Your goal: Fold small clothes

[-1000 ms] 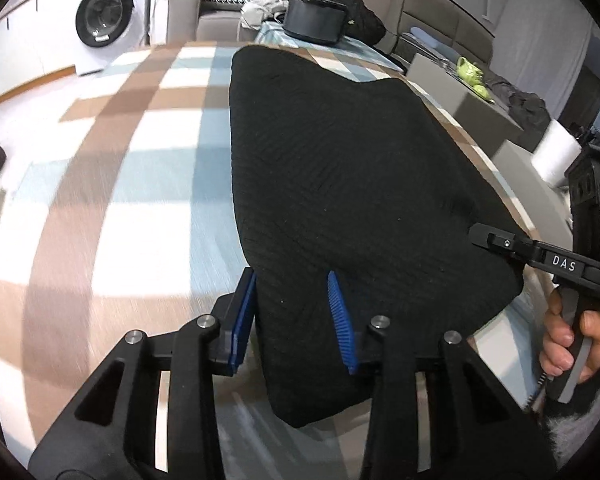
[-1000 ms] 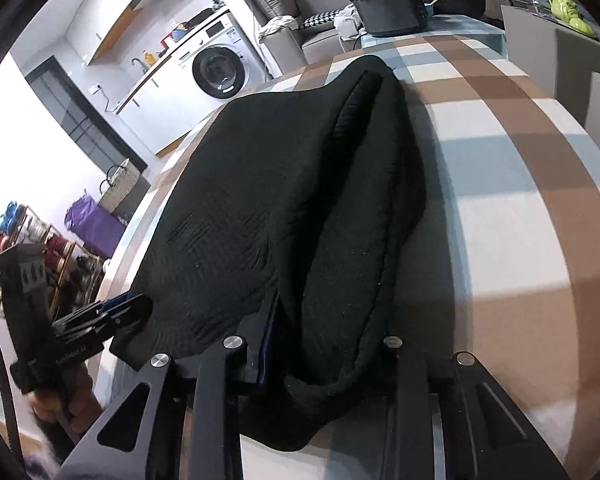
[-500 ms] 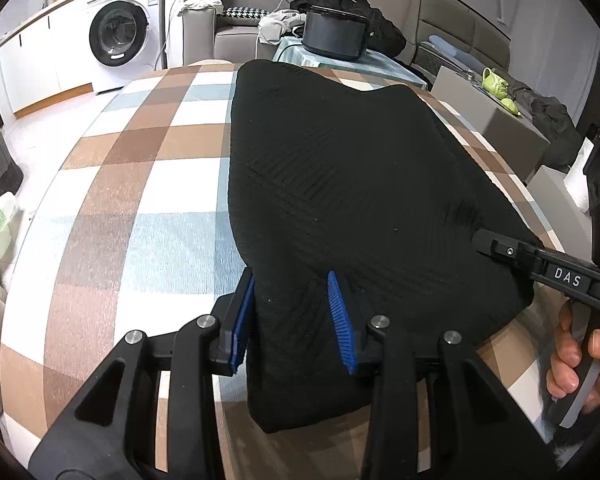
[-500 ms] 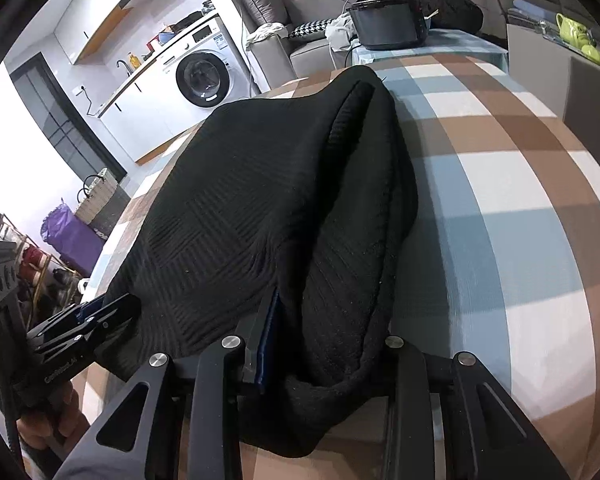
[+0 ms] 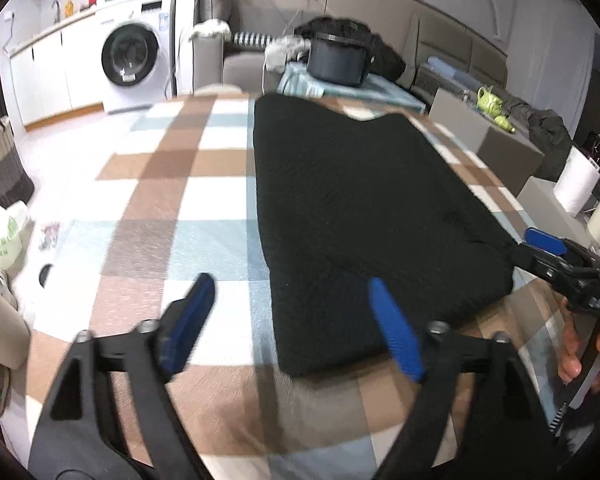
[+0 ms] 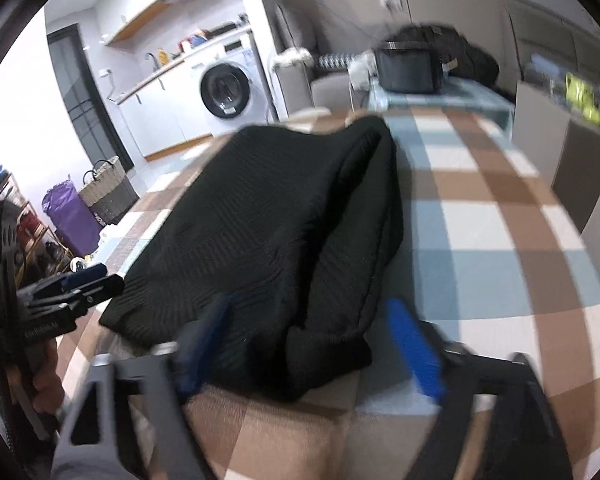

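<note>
A black knit garment lies folded lengthwise on the checked tablecloth; it also shows in the right wrist view. My left gripper is open and empty, its fingers spread around the garment's near left corner, slightly above it. My right gripper is open and empty, its fingers astride the garment's near right end. In the left wrist view the right gripper sits at the garment's right edge. In the right wrist view the left gripper sits at its left corner.
The table carries a brown, white and blue checked cloth. A dark pot stands on a far table. A washing machine and a wicker basket stand to the left. A grey box stands right.
Both grippers were shut on the garment's near edge. Both have opened and let it go, and they have drawn back slightly. The garment now rests flat on the cloth.
</note>
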{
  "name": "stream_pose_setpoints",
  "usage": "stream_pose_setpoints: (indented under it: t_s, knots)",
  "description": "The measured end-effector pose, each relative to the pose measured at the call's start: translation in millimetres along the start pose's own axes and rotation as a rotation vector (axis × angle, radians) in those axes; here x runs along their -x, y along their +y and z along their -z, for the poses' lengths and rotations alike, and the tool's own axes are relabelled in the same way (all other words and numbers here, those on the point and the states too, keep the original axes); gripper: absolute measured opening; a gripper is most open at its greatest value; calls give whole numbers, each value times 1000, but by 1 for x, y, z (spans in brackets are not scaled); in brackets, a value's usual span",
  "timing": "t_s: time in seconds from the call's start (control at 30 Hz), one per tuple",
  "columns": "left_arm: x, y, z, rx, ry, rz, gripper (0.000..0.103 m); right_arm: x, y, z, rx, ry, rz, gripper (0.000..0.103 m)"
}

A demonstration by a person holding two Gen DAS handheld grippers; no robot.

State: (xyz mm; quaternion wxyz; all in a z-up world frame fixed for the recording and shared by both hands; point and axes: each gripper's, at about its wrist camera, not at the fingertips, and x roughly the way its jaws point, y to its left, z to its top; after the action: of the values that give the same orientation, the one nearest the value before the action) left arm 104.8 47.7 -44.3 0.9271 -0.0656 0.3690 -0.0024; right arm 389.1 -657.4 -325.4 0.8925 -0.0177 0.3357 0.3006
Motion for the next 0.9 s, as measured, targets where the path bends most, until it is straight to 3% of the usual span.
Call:
stream_pose_setpoints:
  t_s: [0.1,0.17,0.3,0.63,0.9]
  knots:
    - [24,-3,10,-15,-82,14,89,22,8,5,70,-65,1,103]
    - [40,-6,16,-23,-131,17,102,35,11,8,96,-112,1,103]
    - [64,-13,28,-47,-249,4,103,49,10,12,75,-184,-71,103]
    - [66,-11,43,-46,-309,8,103,54,15,22,122,-298,-30,103]
    - [60,0,43,-9,-306,22,103,59,11,25,114,-338,-45,103]
